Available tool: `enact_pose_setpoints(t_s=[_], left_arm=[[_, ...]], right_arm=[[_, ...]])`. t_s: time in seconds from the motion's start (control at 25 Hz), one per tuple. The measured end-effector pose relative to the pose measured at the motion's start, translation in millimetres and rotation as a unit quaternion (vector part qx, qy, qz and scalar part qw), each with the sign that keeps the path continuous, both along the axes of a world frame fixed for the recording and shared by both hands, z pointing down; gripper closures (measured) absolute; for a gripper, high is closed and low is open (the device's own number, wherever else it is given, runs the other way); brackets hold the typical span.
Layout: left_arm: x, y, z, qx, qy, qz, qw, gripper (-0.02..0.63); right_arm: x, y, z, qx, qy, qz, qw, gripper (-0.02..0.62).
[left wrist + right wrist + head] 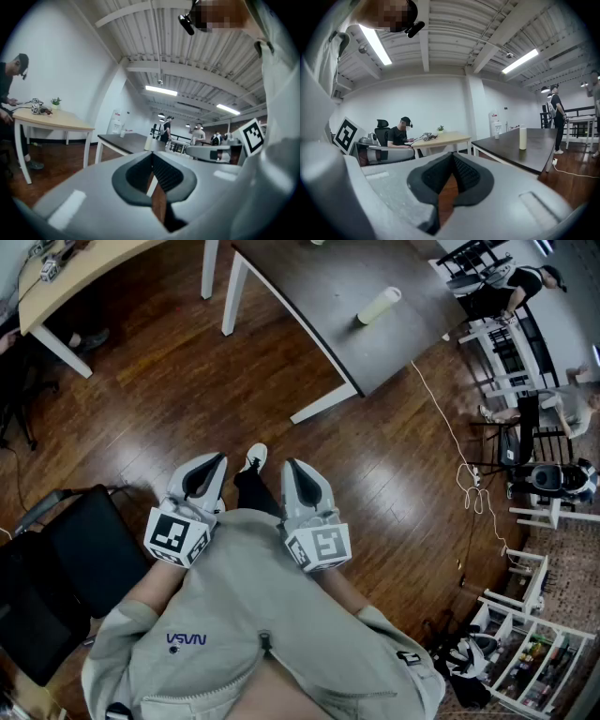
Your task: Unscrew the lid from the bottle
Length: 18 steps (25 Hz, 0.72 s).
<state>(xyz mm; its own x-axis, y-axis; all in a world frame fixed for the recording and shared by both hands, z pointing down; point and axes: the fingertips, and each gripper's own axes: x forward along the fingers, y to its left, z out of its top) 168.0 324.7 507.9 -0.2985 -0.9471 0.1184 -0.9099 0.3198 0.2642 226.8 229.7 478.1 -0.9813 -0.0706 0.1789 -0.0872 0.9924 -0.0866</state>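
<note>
The person's grey sweatshirt (pixel 253 615) fills the lower head view, well apart from the dark desk (pixel 319 287).

1. Wood floor (pixel 169 381): extends under and all around the dark desk.
2. Light desk (pixel 75 277): stands left of the dark desk, with a strip of floor between them. A seated person (pixel 399 136) works at it.
3. Black chair (pixel 84 549): stands well apart from the dark desk, on the near left.
4. Left tongs (pixel 217 461) and right tongs (pixel 289 465): held side by side in front of the sweatshirt. Both point toward the dark desk and are well apart from it.
   - Left tongs (pixel 152 157): jaws closed together, with nothing between them.
   - Right tongs (pixel 452 157): jaws closed together, with nothing between them.
5. Bottle (pixel 379 306): stands upright on the dark desk, toward its near end, with the lid on top. Neither pair of tongs touches it.
</note>
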Motion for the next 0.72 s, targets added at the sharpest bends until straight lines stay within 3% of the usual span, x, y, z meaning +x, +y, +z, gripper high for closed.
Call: enact_pose_setpoints(t_s=[0.36,0.72], left_arm=[[-66.6,-41.7,8.0,-0.033,0.003,-0.022,0.9992,0.604],[-144.4,-92.3,-12.6,-0.054,-0.030,-0.029,0.9977,0.603]], right_arm=[[-74.7,-51.0,15.7,-0.017,-0.002,-0.025,1.000,0.597],[-164.3,-98.6,9.8,-0.037,-0.016,-0.041,0.998,0.597]])
